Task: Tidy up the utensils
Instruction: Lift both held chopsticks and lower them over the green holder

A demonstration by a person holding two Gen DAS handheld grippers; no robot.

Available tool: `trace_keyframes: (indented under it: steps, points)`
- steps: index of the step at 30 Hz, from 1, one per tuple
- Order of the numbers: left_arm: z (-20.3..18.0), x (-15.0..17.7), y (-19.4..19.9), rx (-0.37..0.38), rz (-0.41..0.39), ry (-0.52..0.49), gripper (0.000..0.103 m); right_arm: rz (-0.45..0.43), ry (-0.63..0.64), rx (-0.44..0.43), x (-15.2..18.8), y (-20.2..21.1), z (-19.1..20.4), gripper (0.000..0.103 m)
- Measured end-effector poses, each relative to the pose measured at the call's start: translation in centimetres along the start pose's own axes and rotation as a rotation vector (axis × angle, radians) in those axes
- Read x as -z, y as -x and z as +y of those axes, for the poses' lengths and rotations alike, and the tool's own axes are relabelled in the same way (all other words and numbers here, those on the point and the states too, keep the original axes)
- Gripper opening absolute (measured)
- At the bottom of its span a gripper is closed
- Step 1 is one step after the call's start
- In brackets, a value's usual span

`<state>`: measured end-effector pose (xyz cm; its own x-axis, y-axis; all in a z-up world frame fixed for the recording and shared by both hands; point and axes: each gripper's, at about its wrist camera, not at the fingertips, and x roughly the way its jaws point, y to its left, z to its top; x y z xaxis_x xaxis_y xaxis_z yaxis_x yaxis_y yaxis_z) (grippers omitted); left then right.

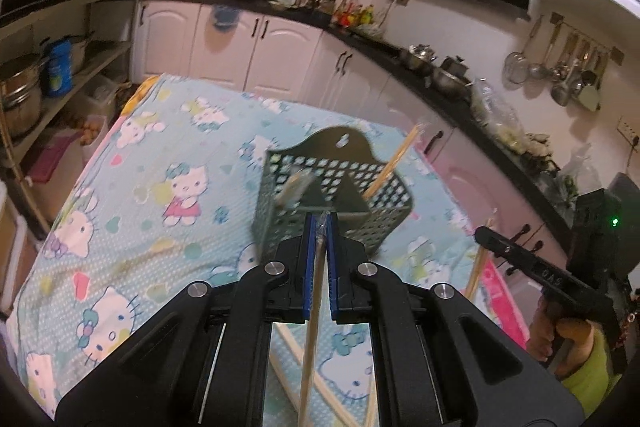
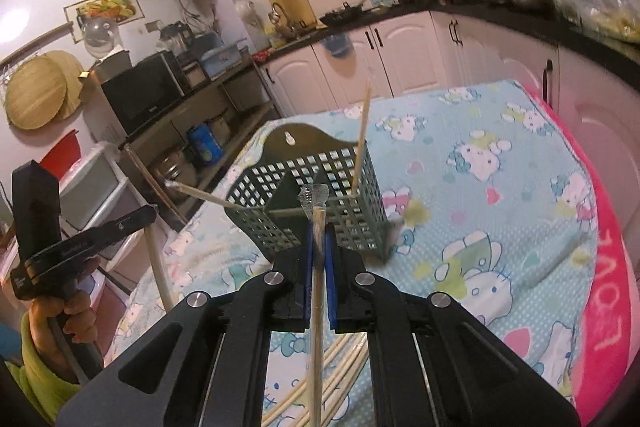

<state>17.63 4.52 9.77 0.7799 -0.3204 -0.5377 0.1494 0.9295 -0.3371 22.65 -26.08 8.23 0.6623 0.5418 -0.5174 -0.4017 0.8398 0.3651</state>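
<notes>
The left gripper (image 1: 320, 223) has its blue pads pressed together on a chopstick (image 1: 311, 327) in a clear wrapper, whose shaft runs back between the fingers toward the camera. The right gripper (image 2: 319, 231) is clamped the same way on a second chopstick (image 2: 317, 307), its crinkled wrapper tip (image 2: 315, 195) sticking out just past the fingertips.

Both grippers point down at a slant toward a dark green basket (image 1: 332, 195) with perforated walls and a hanging tab at the back. It stands on a table under a blue cat-print cloth (image 1: 160, 163). A partition splits the basket. In the right view one stick (image 2: 362, 143) stands nearly upright in the right compartment, and another (image 2: 204, 195) leans out over the left wall. Something pale in the left compartment is too blurred to name.

More loose chopsticks (image 2: 340, 363) lie on the cloth under the grippers. A hand (image 1: 560, 339) in a yellow-green sleeve holds the right gripper's handle at the edge of the left view.

Behind the table run white cabinets (image 1: 248, 47) under a dark, crowded counter (image 1: 400, 51)
</notes>
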Motion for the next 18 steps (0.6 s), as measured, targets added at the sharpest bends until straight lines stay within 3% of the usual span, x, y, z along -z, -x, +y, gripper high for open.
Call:
trace_keyframes:
  steps: [18]
  points:
    - [-5.4,-5.9,0.8,0.084,-0.115,-0.078,0.001,-0.159,0.065,0.03,-2.8,3.6,0.7,0.006]
